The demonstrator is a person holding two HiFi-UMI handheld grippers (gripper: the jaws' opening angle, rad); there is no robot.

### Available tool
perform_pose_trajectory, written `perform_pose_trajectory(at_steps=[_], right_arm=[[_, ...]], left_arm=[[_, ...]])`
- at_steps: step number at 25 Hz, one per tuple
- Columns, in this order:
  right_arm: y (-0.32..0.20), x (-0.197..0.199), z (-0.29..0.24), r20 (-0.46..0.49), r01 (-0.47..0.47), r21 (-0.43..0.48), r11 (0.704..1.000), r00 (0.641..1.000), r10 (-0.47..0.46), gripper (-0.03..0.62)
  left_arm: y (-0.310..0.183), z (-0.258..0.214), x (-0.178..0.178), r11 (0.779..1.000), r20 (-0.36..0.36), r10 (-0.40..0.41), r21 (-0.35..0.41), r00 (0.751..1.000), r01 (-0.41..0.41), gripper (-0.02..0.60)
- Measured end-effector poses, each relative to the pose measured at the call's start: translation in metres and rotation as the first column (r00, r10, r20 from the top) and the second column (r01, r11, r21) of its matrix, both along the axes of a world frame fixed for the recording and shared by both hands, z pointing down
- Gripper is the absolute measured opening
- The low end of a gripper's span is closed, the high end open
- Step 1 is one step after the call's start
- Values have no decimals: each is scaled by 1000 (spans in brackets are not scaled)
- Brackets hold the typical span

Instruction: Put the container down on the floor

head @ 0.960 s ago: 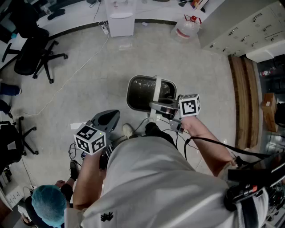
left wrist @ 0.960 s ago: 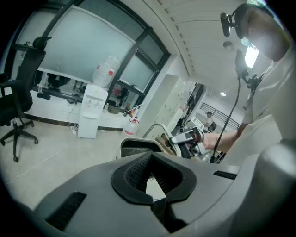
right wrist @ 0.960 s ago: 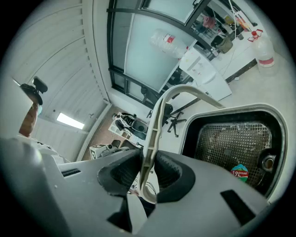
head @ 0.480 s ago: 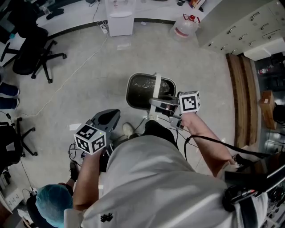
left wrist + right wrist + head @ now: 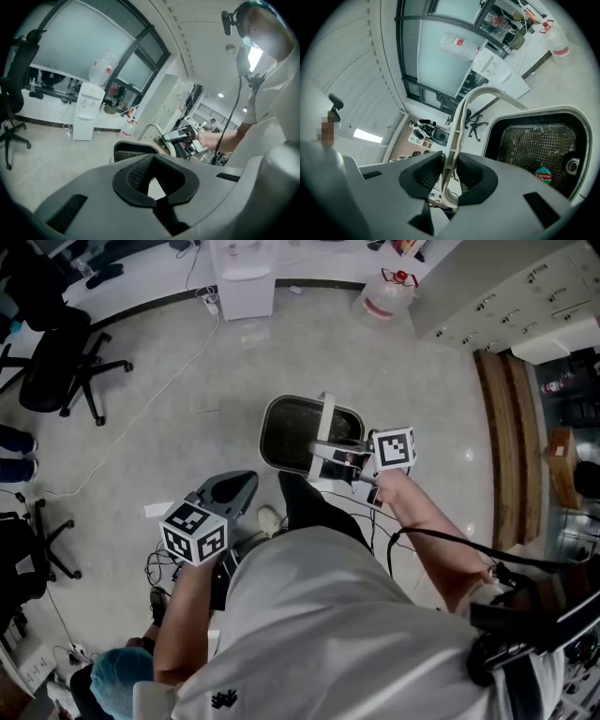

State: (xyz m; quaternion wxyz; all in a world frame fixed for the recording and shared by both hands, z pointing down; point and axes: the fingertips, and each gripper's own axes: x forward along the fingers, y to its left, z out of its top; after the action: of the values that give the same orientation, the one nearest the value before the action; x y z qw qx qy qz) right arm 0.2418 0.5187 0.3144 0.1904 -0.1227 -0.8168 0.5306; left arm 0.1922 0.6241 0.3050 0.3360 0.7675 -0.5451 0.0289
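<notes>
The container [image 5: 291, 432] is a dark bin with a pale rim, a mesh bottom and a white arched handle [image 5: 328, 418]. It hangs over the grey floor in front of me. My right gripper [image 5: 323, 454] is shut on the handle near its near end; in the right gripper view the pads [image 5: 426, 173] press on both sides of the handle [image 5: 454, 126], with the container [image 5: 534, 140] beyond. My left gripper [image 5: 230, 486] is lower left, apart from the container, shut with nothing in it. The left gripper view shows the left gripper [image 5: 153, 180] with the container [image 5: 133, 149] ahead.
Office chairs [image 5: 56, 362] stand at the left, a white water dispenser [image 5: 244, 277] and a water jug [image 5: 384, 296] at the far wall, lockers [image 5: 506, 296] at the right. A cable [image 5: 141, 418] runs over the floor. A person in a teal cap [image 5: 117, 681] is at lower left.
The container and my right gripper have shifted slightly left and away. My dark trouser leg has stepped forward under the container's near edge. The teal-capped person has slid lower in view.
</notes>
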Motion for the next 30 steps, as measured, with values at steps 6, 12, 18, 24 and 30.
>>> perform_pose_trajectory(at_steps=[6, 12, 18, 24, 30], right_arm=[[-62, -36, 14, -18, 25, -26, 999, 1000, -25, 86], [-142, -68, 22, -21, 36, 7, 999, 999, -35, 84], [-217, -101, 32, -14, -4, 36, 999, 1000, 5, 83], [-276, -134, 43, -32, -62, 44, 997, 997, 64, 83], [-319, -164, 61, -63, -131, 37, 991, 989, 133, 83]], left_arm=[[-67, 4, -36, 999, 15, 0, -52, 1000, 1, 9], [-151, 0, -68, 997, 35, 17, -74, 999, -15, 9], [-221, -5, -96, 996, 51, 64, -61, 997, -61, 9], [-280, -2, -125, 992, 43, 114, -50, 993, -112, 9], [-325, 12, -163, 979, 25, 197, -53, 980, -195, 9]])
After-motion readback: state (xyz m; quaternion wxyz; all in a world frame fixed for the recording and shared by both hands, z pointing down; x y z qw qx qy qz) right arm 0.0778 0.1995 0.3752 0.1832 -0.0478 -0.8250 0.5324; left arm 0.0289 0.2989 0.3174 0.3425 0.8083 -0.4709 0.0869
